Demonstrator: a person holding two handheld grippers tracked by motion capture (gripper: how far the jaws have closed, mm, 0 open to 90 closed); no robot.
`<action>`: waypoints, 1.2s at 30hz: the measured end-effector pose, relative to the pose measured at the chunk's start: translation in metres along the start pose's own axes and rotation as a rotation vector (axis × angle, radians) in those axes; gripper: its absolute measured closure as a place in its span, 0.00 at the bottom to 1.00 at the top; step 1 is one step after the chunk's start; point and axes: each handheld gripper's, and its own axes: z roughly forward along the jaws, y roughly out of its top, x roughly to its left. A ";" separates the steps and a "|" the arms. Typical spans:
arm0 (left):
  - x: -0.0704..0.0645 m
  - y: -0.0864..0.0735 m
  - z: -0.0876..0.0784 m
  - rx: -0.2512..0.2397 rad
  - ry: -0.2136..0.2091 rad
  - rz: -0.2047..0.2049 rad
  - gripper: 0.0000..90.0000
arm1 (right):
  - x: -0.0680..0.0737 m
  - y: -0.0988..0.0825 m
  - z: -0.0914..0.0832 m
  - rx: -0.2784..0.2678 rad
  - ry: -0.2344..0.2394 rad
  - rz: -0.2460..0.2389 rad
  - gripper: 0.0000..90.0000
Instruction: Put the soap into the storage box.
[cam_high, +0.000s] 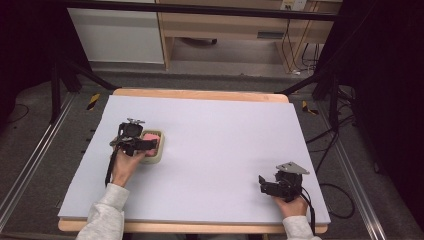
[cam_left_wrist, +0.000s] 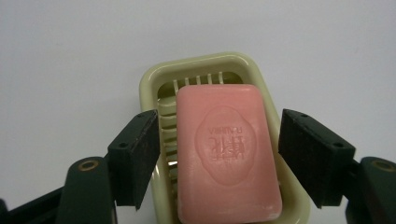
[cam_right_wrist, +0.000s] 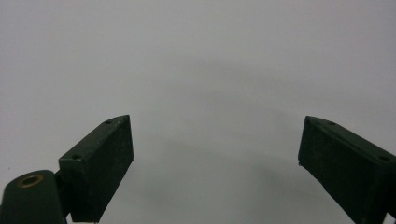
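Note:
A pink bar of soap (cam_left_wrist: 226, 149) lies in a pale green slotted soap dish (cam_left_wrist: 205, 67). In the high view the soap (cam_high: 151, 137) and its dish (cam_high: 156, 156) sit on the left part of the white table top. My left gripper (cam_left_wrist: 217, 156) is open, its jaws standing on either side of the soap with a gap on each side. The same left gripper (cam_high: 145, 145) hangs over the dish in the high view. At the table's front right, my right gripper (cam_high: 264, 185) rests open above bare white surface, seen between its own tips (cam_right_wrist: 215, 163).
The white sheet (cam_high: 225, 135) covers a wooden table with its edges near on all sides. Black frame legs and cables (cam_high: 330, 150) stand on the floor to the right. A wooden cabinet (cam_high: 225, 30) is beyond the far edge.

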 end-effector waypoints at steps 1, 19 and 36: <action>0.000 0.000 -0.001 -0.002 -0.004 0.001 0.31 | 0.000 0.000 0.000 0.000 0.000 0.000 0.12; -0.013 -0.027 -0.035 -0.074 -0.042 0.077 0.29 | -0.002 -0.001 -0.001 -0.001 -0.020 0.012 0.12; -0.001 -0.081 -0.054 -0.123 -0.043 0.078 0.23 | -0.004 -0.002 -0.001 0.006 -0.039 0.029 0.12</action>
